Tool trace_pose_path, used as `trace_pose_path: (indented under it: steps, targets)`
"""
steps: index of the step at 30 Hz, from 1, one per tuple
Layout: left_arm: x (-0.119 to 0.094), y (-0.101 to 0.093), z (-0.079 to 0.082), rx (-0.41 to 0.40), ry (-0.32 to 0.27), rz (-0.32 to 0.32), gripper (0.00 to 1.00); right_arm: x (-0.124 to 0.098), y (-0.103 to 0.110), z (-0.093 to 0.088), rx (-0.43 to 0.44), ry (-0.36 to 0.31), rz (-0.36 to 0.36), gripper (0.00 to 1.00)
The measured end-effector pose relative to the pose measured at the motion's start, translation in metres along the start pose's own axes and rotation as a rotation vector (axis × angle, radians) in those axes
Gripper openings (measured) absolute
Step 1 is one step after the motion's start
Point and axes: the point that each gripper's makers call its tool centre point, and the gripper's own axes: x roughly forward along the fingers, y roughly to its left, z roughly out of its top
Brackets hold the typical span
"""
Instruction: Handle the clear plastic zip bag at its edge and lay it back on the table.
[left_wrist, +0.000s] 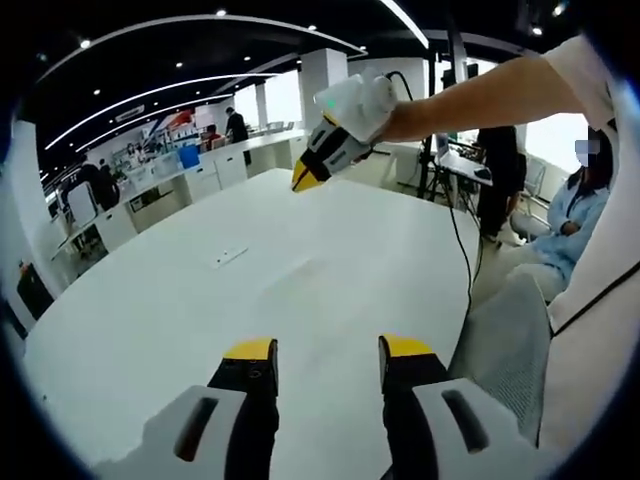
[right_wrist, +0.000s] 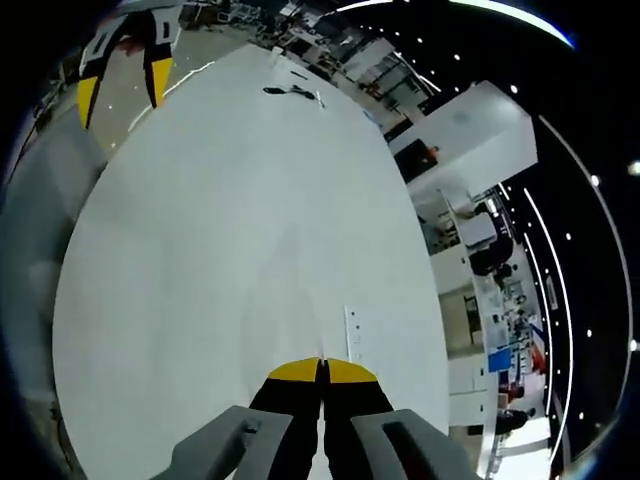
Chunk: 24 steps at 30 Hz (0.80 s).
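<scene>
We've got the left gripper (left_wrist: 327, 362) jaws apart and empty, low over the white oval table (left_wrist: 120, 320), right gripper (right_wrist: 322, 372) pinched together high up, and the clear plastic zip bag (left_wrist: 300, 268) a faint flat outline straight ahead of the left, the nearer one.

Open-plan office, white desks (left_wrist: 210, 170), ceiling strip lights (left_wrist: 150, 95)

Bright ceiling strips, table glare, fisheye warping

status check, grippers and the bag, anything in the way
Left gripper open, low over the table. Right gripper shut, empty, raised. Clear bag flat on the table, hard to make out. Nothing in the way.
</scene>
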Motion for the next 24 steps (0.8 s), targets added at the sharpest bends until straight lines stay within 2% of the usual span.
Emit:
trace_pose_path:
  steps: [14, 24]
  targets:
    - [0.005, 0.006, 0.001, -0.041, -0.025, 0.016, 0.52, 0.015, 0.022, 0.001, -0.029, -0.030, -0.035, 0.00]
    - [0.006, 0.006, -0.003, -0.060, -0.025, 0.018, 0.57, 0.013, 0.058, 0.007, -0.063, -0.044, -0.037, 0.00]
